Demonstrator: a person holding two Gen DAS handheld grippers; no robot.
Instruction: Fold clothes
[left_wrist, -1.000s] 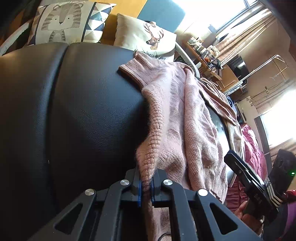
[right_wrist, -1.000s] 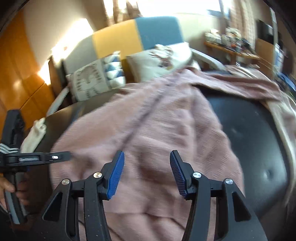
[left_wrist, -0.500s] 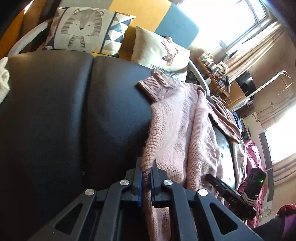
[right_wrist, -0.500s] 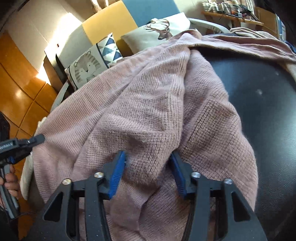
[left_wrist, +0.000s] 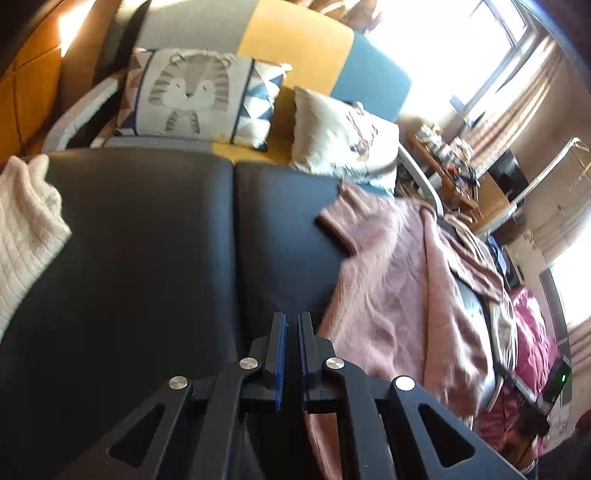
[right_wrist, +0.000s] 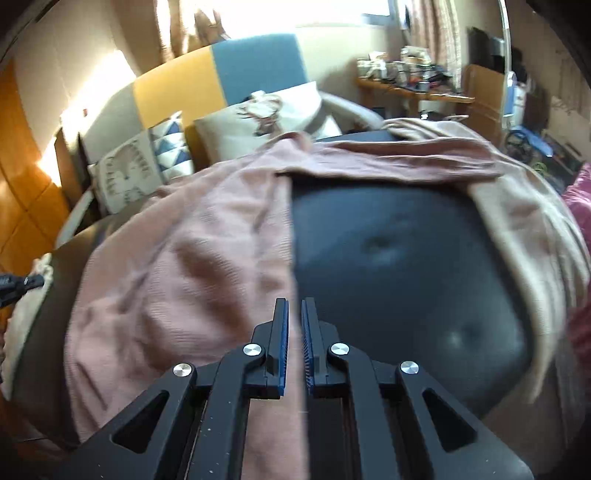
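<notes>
A pink knit sweater (left_wrist: 399, 295) lies spread over a black padded surface (left_wrist: 147, 277). My left gripper (left_wrist: 291, 317) is shut, and no fabric shows between its pads. The sweater's left edge runs down against its right finger and passes beneath it. In the right wrist view the sweater (right_wrist: 184, 277) covers the left half of the black surface (right_wrist: 406, 277). My right gripper (right_wrist: 294, 306) is shut on the sweater's straight right edge, which runs taut into the jaws. The left gripper (right_wrist: 26, 286) shows at the far left, apart from the sweater.
A cream knit garment (left_wrist: 26, 236) lies at the left edge of the surface. A beige garment (right_wrist: 517, 221) drapes over its right side, with a maroon cloth (left_wrist: 532, 332) beyond. A tiger pillow (left_wrist: 184, 96) and a deer pillow (left_wrist: 340, 129) lean behind. A cluttered desk (right_wrist: 413, 88) stands far right.
The right jaws closed on the sweater and drew it back, flattening it. The hem that stood up between the left pads no longer shows, and the left gripper has moved off to the left.
</notes>
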